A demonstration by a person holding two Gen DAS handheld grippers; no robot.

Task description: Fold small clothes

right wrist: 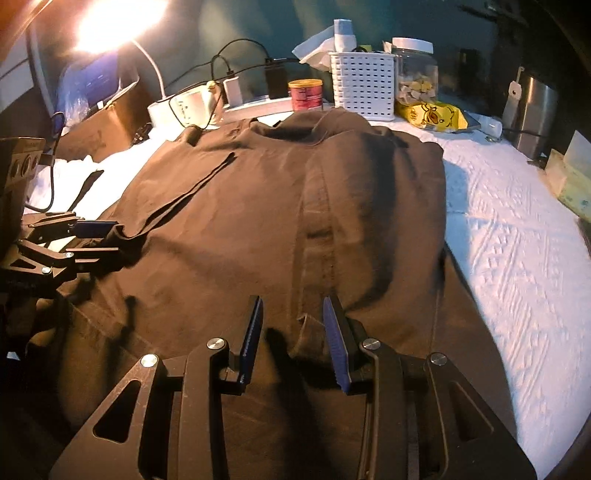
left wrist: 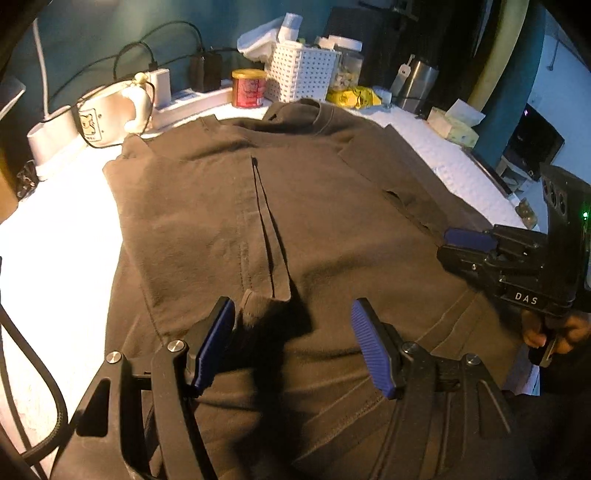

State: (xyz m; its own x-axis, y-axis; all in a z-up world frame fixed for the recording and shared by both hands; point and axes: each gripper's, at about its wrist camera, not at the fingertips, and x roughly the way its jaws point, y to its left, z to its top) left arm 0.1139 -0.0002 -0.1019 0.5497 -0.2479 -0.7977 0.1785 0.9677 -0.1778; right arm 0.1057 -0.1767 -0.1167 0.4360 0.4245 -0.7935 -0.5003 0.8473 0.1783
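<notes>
A dark brown T-shirt (left wrist: 303, 206) lies on the white textured table cover, both sides folded inward so the two folded edges meet along a centre seam; it also shows in the right wrist view (right wrist: 280, 206). My left gripper (left wrist: 293, 319) is open just above the shirt's near part, its left finger beside a bunched sleeve cuff (left wrist: 255, 306). My right gripper (right wrist: 293, 314) is open, its fingers straddling a raised fold ridge (right wrist: 314, 325) of the shirt. Each gripper also shows from the side in the other's view, the right one (left wrist: 467, 245) and the left one (right wrist: 96, 240).
Along the back edge stand a red can (left wrist: 248, 88), a white perforated basket (left wrist: 301, 74), a clear jar (right wrist: 415, 72), a yellow packet (right wrist: 430, 116), a steel cup (right wrist: 533, 114), a power strip with chargers and cables (left wrist: 192, 98), and a lamp (right wrist: 114, 22). Bare white cover (right wrist: 517, 236) lies right of the shirt.
</notes>
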